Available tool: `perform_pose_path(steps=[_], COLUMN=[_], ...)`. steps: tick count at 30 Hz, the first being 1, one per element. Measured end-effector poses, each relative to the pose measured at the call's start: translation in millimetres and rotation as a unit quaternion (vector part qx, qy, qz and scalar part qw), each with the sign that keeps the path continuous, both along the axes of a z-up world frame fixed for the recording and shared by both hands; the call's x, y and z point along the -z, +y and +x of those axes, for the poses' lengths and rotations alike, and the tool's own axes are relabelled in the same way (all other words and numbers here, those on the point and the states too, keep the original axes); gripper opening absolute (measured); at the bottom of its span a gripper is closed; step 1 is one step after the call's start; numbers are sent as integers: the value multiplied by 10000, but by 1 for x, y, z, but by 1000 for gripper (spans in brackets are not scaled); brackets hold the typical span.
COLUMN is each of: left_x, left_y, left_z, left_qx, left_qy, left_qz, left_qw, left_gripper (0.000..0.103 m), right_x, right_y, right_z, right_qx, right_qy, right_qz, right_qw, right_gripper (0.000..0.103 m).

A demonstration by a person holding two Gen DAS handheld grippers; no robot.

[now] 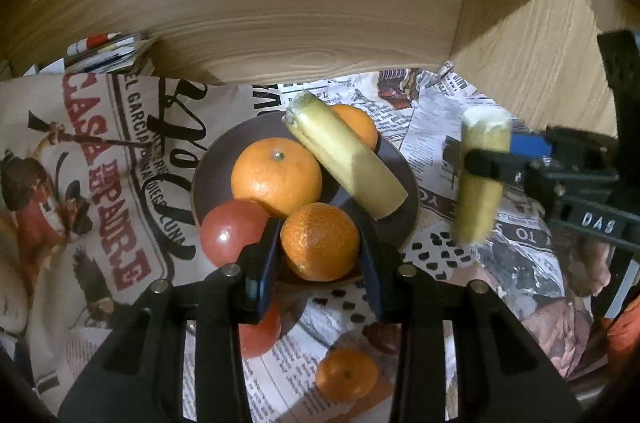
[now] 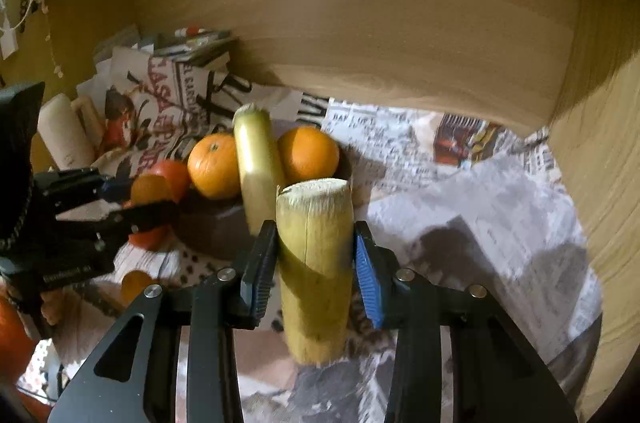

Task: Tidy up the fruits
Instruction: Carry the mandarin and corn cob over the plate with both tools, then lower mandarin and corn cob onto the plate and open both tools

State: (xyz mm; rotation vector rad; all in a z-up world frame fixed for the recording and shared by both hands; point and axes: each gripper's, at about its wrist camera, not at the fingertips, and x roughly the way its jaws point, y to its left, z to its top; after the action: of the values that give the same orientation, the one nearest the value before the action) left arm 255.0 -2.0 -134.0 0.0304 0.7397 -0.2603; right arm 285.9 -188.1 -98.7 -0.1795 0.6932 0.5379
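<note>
A dark brown bowl [image 1: 212,159] on newspaper holds two oranges [image 1: 276,175], a red fruit [image 1: 230,229] and a yellow-green cane piece [image 1: 344,155]. My left gripper [image 1: 318,243] is shut on a small orange [image 1: 320,241] at the bowl's near rim. My right gripper [image 2: 316,263] is shut on a second yellow-green cane piece [image 2: 314,263], held upright above the newspaper just right of the bowl [image 2: 216,227]; it also shows in the left wrist view [image 1: 480,179].
A small orange [image 1: 346,375] and a red fruit [image 1: 260,335] lie on the newspaper [image 1: 440,127] in front of the bowl. A wooden wall [image 1: 300,15] with coloured notes stands behind. White rolls [image 2: 64,131] and papers sit at far left.
</note>
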Motion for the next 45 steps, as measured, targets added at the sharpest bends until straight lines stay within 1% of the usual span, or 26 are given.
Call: perform_pose_path(steps=[4,12,18,19,23,27,32,34,35,38,40,42,45], left_x=[1,5,10,11,9,7,3,0,-2,-9,-13,-17,-21], left_y=[-3,-6,-6,-7,-6,-8,-7,-3,-3,4,8,12,16], left_z=[6,16,22,23,21,18,15,12,11,6,3,-1,-7], left_qx=[9,-29,-37,-28,-50,-76,-104,-150,-163,-240,-285,-340,-400], left_qy=[31,99,248,259,107,20,-21,-54,-63,-143,-211,-288,-368], left_qz=[49,165,170,182,171,242,167,76,39,-86,-122,-120,-68], left_qw=[10000,9998,9995,9995,9998,9997,9998,9998,9998,9996,9993,9989,9985], left_gripper=[37,37,38,40,59,61,61,61,61,62,63,65,66], right_x=[-7,-24,-22,-20,-11,-7,-6,-5,-5,-2,-1,-1,-4], right_y=[1,9,20,23,31,40,45,47,48,53,56,56,54], right_z=[9,21,31,34,40,41,42,44,44,47,47,46,42], right_qx=[37,8,-61,-79,-175,-290,-305,-312,-335,-414,-412,-374,-356], right_qy=[-90,-332,-335,-299,-188,-118,-163,-155,-132,-28,-41,-91,-158], right_qz=[77,53,-86,-111,-123,-182,-300,-356,-367,-389,-411,-411,-395], right_qw=[9999,9994,9994,9995,9996,9993,9990,9988,9987,9984,9983,9984,9985], right_gripper=[34,34,34,34,34,35,35,37,40,41,46,59,67])
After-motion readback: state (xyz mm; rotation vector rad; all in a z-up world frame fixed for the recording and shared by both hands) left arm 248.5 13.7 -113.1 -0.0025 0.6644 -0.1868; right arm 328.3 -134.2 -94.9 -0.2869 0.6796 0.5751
